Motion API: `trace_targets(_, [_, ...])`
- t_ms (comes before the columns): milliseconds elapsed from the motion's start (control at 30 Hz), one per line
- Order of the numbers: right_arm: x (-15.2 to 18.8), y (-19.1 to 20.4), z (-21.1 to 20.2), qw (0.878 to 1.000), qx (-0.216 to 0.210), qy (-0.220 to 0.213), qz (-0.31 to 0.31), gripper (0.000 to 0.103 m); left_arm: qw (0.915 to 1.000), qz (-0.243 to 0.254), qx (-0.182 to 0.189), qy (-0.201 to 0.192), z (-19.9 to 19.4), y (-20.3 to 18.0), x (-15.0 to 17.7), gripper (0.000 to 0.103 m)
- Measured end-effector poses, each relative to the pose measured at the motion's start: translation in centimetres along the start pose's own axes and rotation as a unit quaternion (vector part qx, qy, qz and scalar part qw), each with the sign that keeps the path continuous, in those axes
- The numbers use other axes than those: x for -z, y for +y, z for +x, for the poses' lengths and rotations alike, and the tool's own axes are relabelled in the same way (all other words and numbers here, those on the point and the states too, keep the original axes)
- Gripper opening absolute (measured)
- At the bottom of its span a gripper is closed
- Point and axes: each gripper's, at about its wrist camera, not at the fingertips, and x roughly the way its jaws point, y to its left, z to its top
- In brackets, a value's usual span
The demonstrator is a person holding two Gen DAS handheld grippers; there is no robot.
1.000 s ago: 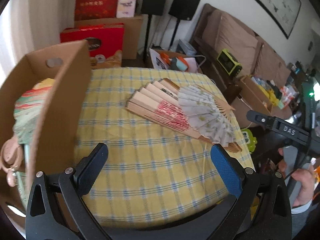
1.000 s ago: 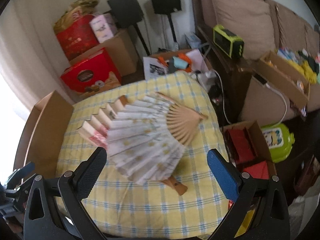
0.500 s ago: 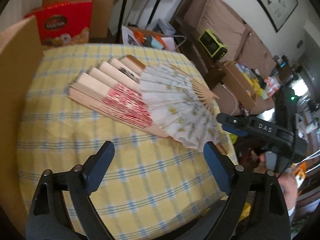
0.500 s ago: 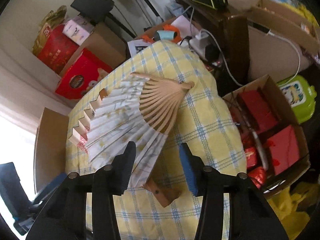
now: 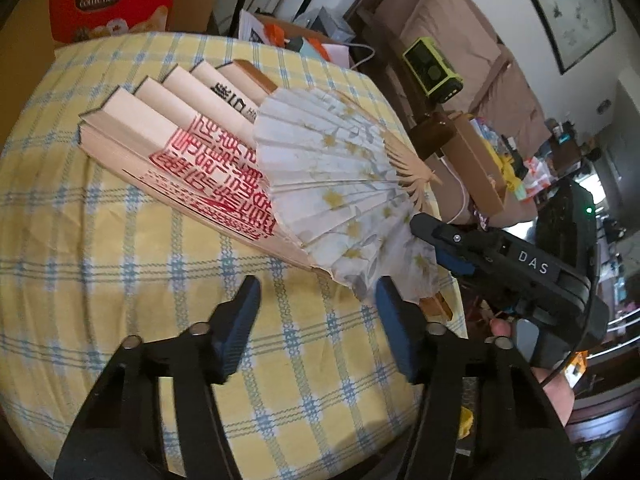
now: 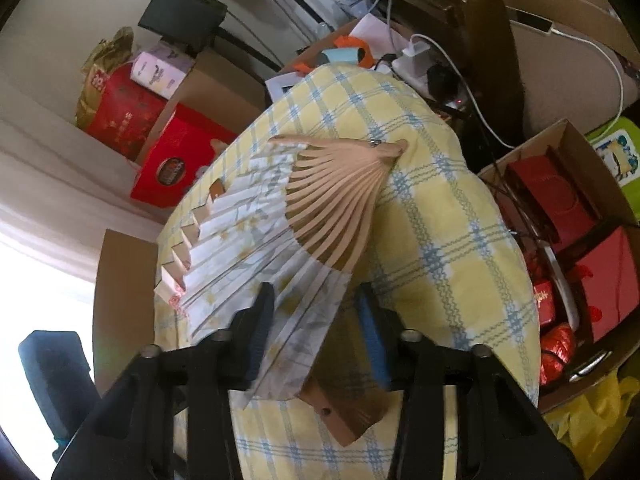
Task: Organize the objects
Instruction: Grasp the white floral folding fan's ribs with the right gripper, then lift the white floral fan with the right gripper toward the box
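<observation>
Yellow checked tablecloth (image 5: 120, 280), sofa (image 5: 440, 32) behind | left hand-held gripper (image 5: 316, 284) half-closing, empty | right hand-held gripper (image 6: 316, 300) half-closed around fan (image 6: 248, 240), ungripped

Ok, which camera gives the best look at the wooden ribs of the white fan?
The right wrist view. There the white fan shows its spread wooden ribs whole, down to the pivot. The left wrist view shows mostly its paper leaf, with only the rib ends at the far edge.

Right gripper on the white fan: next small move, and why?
Probably finish closing the right gripper. Its jaws have just been closing, and the white fan's outer pleats and brown end guard lie between its fingers, with a gap left at the blue pad. The left gripper hovers beside the fan's edge.
</observation>
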Motion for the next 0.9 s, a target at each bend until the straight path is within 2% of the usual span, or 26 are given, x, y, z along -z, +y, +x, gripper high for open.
trace_targets(67, [-0.1,-0.3,0.0,1.000,-0.011,0.002,0.009,0.033,1.0000,-0.005,0.005,0.003,0.3,0.0,0.0,0.047])
trace_targets(100, [-0.1,-0.3,0.0,1.000,-0.016,0.003,0.011,0.028,0.9999,-0.008,0.007,0.004,0.5,0.0,-0.1,0.046])
trace_targets(200, [0.1,-0.2,-0.2,1.000,-0.023,0.001,0.012,0.021,0.9997,-0.017,0.016,0.004,0.7,0.1,-0.1,0.040])
trace_targets(333, [0.3,0.4,-0.7,1.000,-0.019,-0.004,0.001,0.018,0.9993,-0.018,0.030,0.009,1.0,0.1,-0.1,0.016])
trace_targets(667, [1.0,3.4,-2.7,0.998,-0.011,-0.037,-0.046,0.016,0.9991,-0.004,0.036,-0.019,-2.0,-0.4,0.2,0.016])
trace_targets(900, [1.3,6.3,-4.5,0.995,-0.032,-0.054,-0.073,0.016,0.9973,0.002,0.048,-0.055,-5.9,-0.4,0.7,0.014])
